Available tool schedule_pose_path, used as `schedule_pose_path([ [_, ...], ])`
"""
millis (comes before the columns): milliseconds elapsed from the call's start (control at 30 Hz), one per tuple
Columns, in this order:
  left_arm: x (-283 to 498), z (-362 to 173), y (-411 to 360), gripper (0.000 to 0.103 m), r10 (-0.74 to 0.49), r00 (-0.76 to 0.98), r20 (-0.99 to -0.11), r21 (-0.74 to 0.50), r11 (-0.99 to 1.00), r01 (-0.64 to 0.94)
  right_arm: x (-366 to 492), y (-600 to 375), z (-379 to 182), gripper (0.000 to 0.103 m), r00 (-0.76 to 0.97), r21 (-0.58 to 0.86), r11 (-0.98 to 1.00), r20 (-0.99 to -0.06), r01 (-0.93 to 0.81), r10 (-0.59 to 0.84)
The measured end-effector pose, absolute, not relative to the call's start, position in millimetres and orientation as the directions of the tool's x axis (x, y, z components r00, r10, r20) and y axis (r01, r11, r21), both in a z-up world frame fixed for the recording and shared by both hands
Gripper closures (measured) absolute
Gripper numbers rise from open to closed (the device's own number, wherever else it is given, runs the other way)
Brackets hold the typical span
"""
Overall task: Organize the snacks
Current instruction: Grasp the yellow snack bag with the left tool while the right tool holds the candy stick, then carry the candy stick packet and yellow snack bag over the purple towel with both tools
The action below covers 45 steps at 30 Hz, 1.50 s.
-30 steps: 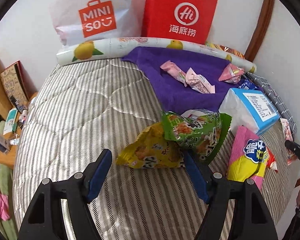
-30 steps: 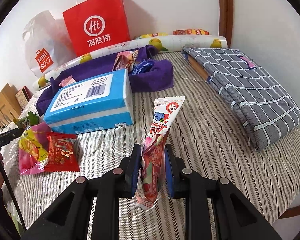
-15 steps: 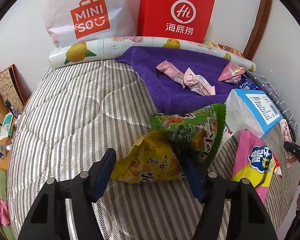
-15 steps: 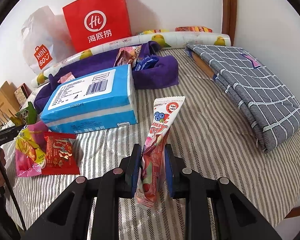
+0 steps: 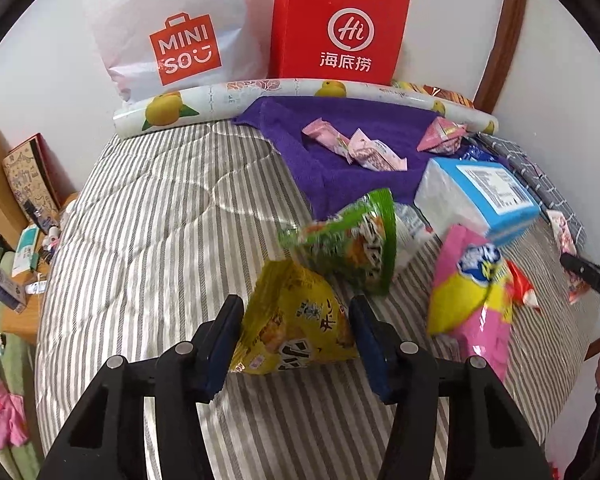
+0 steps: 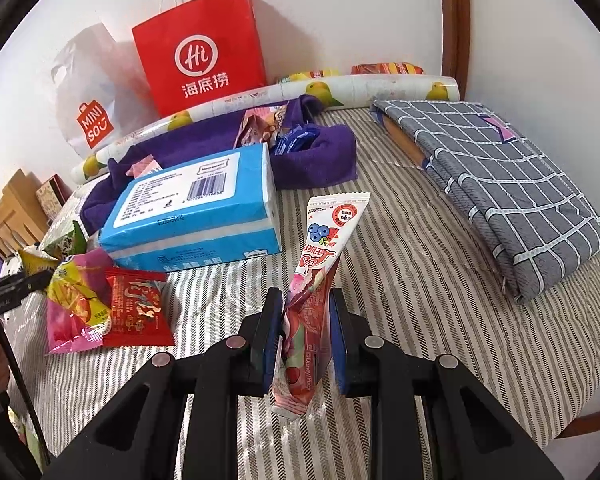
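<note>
A bed with a grey-and-white striped quilted cover (image 5: 148,232) carries everything here, and it stands in a corner of white walls with a brown wooden frame (image 6: 454,20) running up the far side. Against the wall lean a white MINISO bag (image 5: 180,36) and a red paper bag (image 5: 340,28), with a long roll printed with yellow fruit (image 5: 228,98) lying along the head of the bed in front of them. A purple towel (image 5: 340,152) is spread below the roll, with small pink wrapped snacks (image 5: 356,146) on it. Beside the bed on the left sit a wooden piece of furniture and a clutter of small boxes (image 5: 16,240).

The left claw (image 5: 296,328) is spread, its blue pads either side of a yellow snack bag (image 5: 296,328) that lies on the cover; whether the pads touch it I cannot tell. A green snack bag (image 5: 348,240) is blurred just beyond it, and a pink-and-yellow bag (image 5: 472,292) lies to the right, near a blue tissue pack (image 5: 484,196).

The right claw (image 6: 304,336) is pinching a long red-and-white snack stick (image 6: 324,264), which stands tilted above the striped cover. A folded grey checked cloth (image 6: 500,176) lies on the right side of the bed, and a red packet (image 6: 136,308) rests on the left, touching the pink-and-yellow bag.
</note>
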<state>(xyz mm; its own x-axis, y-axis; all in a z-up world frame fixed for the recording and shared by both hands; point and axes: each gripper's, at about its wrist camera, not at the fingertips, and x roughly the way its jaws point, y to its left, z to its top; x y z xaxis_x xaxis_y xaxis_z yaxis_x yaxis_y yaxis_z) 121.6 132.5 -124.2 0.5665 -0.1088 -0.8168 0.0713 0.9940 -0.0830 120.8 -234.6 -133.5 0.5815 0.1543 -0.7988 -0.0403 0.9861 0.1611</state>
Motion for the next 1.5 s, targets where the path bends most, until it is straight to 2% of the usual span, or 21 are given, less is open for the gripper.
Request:
schedule_pose_path([
  [633,95,-85,88,0.057,-0.204,0.575,-0.792,-0.150,0.979,0.141,111,-238,-101,0.080,0.624,0.190,0.977,-0.753,-0.094,0.206],
  [933,103,-84,86,0.062,-0.210,0.575,-0.791,-0.180,0.978,0.109,112,-227,-99,0.080,0.625,0.196,0.972,-0.745,-0.130,0.234],
  [1500,111,-61,98,0.063,-0.239,0.619,-0.748,-0.244,0.967,0.079,119,-199,-87,0.080,0.628,0.189,0.962,-0.729,-0.196,0.272],
])
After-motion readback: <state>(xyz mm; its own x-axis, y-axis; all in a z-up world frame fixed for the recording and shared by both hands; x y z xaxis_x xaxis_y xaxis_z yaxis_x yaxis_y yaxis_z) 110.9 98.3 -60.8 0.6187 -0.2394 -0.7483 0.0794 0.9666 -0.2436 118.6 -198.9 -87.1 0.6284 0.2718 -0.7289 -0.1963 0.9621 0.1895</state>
